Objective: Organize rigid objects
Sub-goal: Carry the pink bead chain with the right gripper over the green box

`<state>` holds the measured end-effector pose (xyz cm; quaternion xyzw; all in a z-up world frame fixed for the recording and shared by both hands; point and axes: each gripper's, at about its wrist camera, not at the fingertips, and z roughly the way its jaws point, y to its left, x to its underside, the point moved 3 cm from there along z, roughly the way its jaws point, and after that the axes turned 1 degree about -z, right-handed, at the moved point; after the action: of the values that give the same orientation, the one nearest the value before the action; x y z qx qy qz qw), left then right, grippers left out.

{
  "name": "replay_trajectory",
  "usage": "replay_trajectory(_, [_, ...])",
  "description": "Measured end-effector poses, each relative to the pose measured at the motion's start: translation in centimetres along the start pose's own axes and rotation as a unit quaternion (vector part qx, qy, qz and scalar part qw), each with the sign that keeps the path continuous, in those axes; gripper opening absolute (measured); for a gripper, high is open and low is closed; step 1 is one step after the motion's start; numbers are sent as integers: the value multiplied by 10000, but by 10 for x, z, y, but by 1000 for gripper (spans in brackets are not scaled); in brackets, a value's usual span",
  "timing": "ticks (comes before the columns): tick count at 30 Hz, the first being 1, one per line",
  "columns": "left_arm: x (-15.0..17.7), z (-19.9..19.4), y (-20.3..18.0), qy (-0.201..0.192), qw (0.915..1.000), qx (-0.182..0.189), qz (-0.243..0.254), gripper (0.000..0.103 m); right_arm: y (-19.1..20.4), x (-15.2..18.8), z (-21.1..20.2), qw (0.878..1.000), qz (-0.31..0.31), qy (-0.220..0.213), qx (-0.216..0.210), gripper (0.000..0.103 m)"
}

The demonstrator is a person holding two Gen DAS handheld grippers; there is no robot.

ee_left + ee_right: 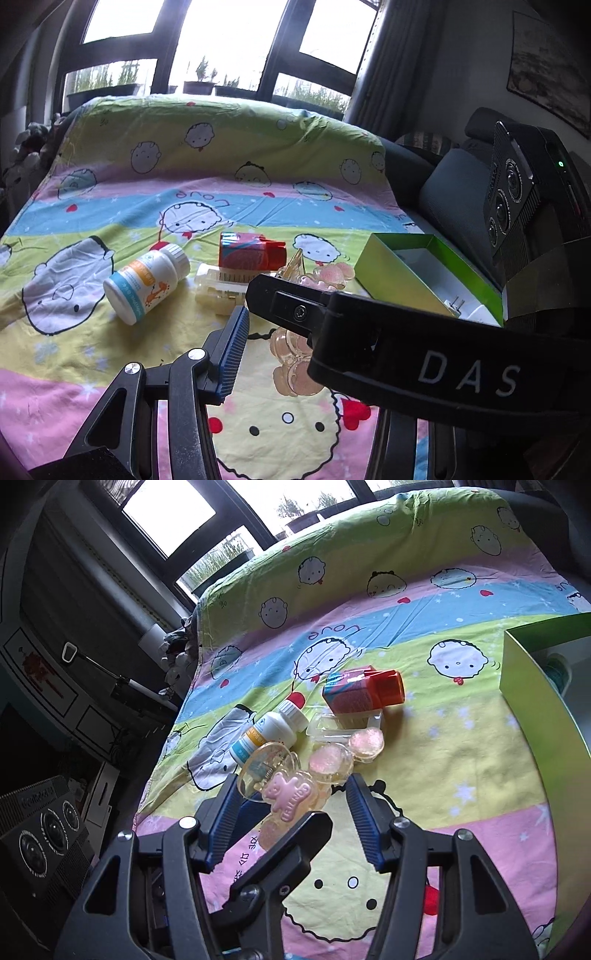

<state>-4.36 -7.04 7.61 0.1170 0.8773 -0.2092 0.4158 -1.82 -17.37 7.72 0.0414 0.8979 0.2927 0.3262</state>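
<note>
The two grippers are interlocked over the sheet. In the right wrist view the right gripper has its blue pads apart, and a black finger of the left gripper rises between them from 6 o'clock. The clip, a clear piece with a pink bear on it, sits between those pads, just above that finger's tip. Its clear edge meets the pad at 9 o'clock and a small gap shows at the pad on the 3 o'clock side. I cannot tell whether the right gripper is clamping it or only framing it.

In the left wrist view the left gripper shows only one blue pad. The right gripper's black body crosses in from 3 o'clock and hides the other. Peach parts of the clip peek out under it, so I cannot tell the left gripper's grip either.

On the sheet beyond the grippers, toward 12 o'clock, a white bottle lies on its side. At its 3 o'clock lies a clear case, with a red box just behind it. More pink clips lie beside the case. An open green box stands at 3 o'clock.
</note>
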Motion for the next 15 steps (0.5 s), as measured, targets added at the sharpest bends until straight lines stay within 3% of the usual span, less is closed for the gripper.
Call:
replay_trajectory(3, [-6,0,-11,13,9996,281,-40,44,-4,-5,-11,9994,112,-35,-325,53])
replay_trajectory(15, [-18,25,-56,124,9983,519,241,44,-44,-18,-36,9973,650,-197,-293,46])
